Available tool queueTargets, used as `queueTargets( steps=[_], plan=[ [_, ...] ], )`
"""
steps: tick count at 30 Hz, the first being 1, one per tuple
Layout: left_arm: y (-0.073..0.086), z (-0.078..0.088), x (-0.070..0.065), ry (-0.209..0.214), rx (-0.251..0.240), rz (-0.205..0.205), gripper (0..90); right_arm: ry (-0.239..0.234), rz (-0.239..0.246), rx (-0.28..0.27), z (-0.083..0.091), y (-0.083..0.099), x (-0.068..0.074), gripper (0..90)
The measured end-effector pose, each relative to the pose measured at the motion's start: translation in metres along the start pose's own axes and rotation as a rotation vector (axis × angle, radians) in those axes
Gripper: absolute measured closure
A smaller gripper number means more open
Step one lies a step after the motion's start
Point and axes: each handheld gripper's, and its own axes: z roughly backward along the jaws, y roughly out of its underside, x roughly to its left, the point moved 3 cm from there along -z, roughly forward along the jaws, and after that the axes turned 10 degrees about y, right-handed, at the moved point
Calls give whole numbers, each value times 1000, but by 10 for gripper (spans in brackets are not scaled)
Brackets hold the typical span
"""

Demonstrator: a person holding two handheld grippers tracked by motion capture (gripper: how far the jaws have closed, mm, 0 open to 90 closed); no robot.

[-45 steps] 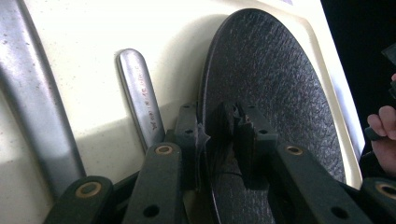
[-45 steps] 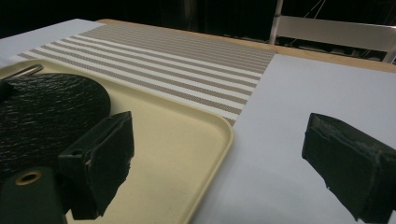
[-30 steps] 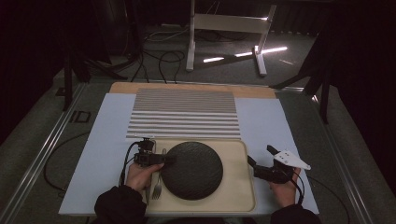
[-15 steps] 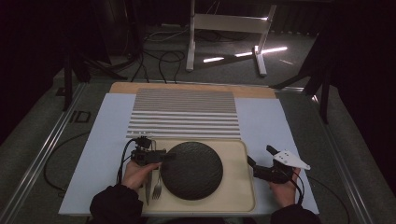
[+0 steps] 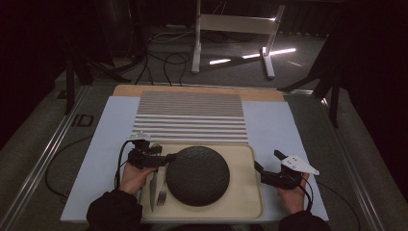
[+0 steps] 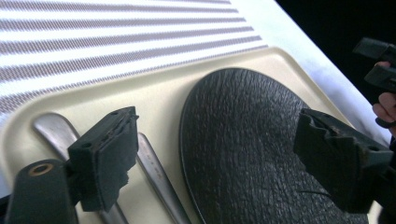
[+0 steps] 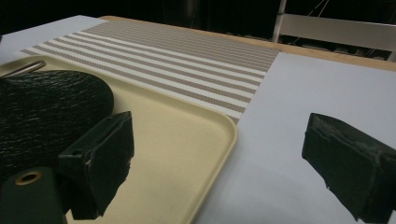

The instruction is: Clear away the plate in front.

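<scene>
A round black textured plate lies on a cream tray. On the tray's left side a knife and a fork lie side by side. My left gripper hovers at the plate's left rim, open, pointing right. In the left gripper view the plate spans the gap of that gripper, and two metal handles lie by the left jaw. My right gripper is open at the tray's right edge. Its view has one jaw over the tray and the other over the white sheet; the right gripper holds nothing.
A striped placemat lies beyond the tray on a white sheet covering the wooden table. Behind the table stand a white metal frame and cables on the dark floor. The other hand appears at the right in the left gripper view.
My left gripper has shifted slightly away from me along the plate's left rim. The right gripper has not moved.
</scene>
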Motion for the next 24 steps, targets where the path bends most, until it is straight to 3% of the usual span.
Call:
queueTargets(
  steps=[8, 12, 19, 24],
  plan=[
    [-3, 10, 4, -62, -10, -36, 2, -1, 0, 0, 0, 0, 0, 92],
    [-4, 15, 5, -80, -29, -49, 0, -1, 0, -1, 0, 0, 0, 92],
    [-5, 31, 15, -176, -74, -83, 0, -2, 0, 3, 0, 0, 1, 92],
    [-4, 40, 22, -204, -92, -103, 0, -3, -1, 3, 0, 0, 0, 92]
  ],
)
